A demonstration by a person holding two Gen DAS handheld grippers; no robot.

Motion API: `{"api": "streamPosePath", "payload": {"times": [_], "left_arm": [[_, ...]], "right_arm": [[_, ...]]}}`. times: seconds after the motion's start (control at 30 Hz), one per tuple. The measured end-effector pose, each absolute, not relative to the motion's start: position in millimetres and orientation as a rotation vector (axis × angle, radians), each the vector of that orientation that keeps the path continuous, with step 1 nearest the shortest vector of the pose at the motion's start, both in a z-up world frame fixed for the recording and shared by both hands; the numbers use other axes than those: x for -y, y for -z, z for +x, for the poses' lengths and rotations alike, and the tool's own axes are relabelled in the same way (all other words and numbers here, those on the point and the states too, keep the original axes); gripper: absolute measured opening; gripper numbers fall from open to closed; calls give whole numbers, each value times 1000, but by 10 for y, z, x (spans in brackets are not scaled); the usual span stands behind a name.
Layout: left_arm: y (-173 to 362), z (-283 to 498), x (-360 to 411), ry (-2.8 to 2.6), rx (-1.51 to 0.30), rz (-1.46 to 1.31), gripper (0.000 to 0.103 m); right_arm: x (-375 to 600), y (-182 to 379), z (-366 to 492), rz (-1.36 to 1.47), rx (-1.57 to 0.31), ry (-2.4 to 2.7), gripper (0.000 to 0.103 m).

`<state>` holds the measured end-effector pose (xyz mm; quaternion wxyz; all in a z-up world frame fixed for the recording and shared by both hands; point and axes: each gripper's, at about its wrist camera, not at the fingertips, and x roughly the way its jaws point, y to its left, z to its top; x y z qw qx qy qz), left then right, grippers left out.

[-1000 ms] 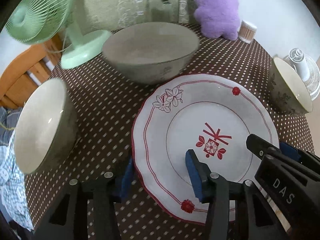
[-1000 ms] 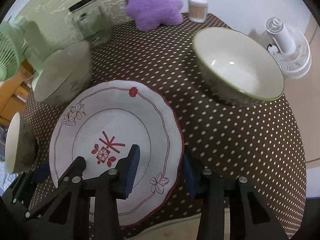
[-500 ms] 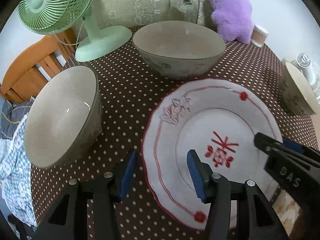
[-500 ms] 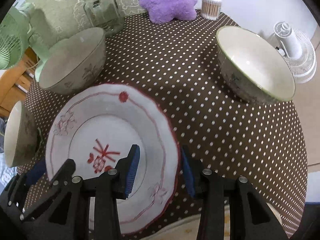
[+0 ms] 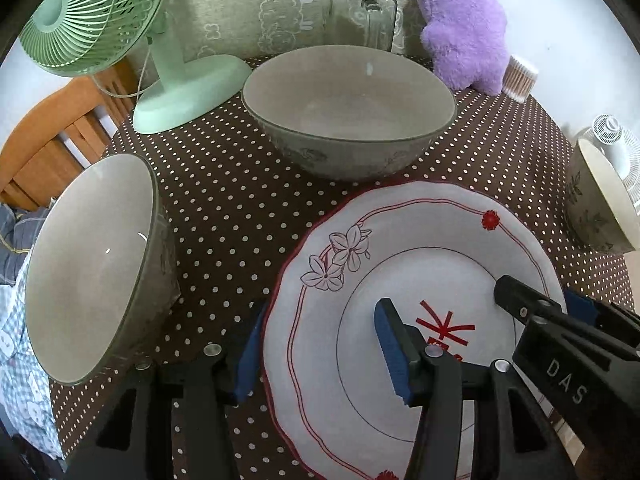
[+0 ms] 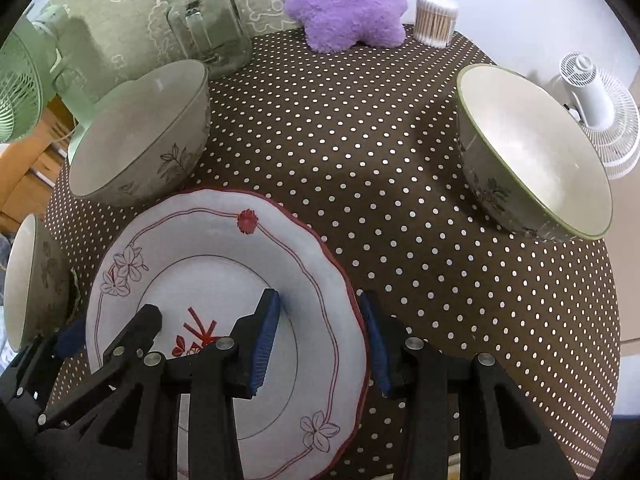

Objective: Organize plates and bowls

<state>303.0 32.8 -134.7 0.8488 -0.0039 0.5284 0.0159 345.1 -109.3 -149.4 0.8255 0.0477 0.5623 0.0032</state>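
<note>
Plate (image 5: 420,280) edges sit between your fingers on both sides: your left gripper (image 5: 320,344) straddles the plate's left rim, one blue pad outside the rim and the other over the white face near the red motif, and your right gripper (image 6: 320,340) does the same at the right rim, one pad over the plate's well and the other just beyond the scalloped red edge. On both you can see space between the pads and the rim, so both jaws stand apart and neither is clamped on the plate. You cannot tell from these views whether the plate rests flat on the table (image 6: 360,140) or is raised off the dotted brown cloth. Beyond the plate, the big bowl (image 5: 348,108) stands upright, its wall just beside the plate's far rim. To your left a second bowl (image 5: 92,264) sits near the table edge, close to your left gripper but apart from the plate. To your right a green-rimmed bowl (image 6: 532,152) stands well apart from the plate, by the table's right edge. At the back you have a green fan (image 5: 100,12), a jar (image 6: 208,28), a purple plush (image 6: 344,0) and a tub of cotton swabs (image 6: 435,20), and a white fan (image 6: 596,100) shows off the table's right side
</note>
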Motion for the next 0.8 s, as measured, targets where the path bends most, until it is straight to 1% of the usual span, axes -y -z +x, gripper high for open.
{"api": "streamPosePath", "payload": {"times": [0.3, 0.8], "left_arm": [[1243, 2958, -331, -25, -1106, -4, 54], [724, 2580, -432, 42, -1020, 9, 53]], "right_arm": [[1012, 1360, 3345, 103, -1190, 16, 45], [936, 790, 2851, 126, -1129, 82, 45]]}}
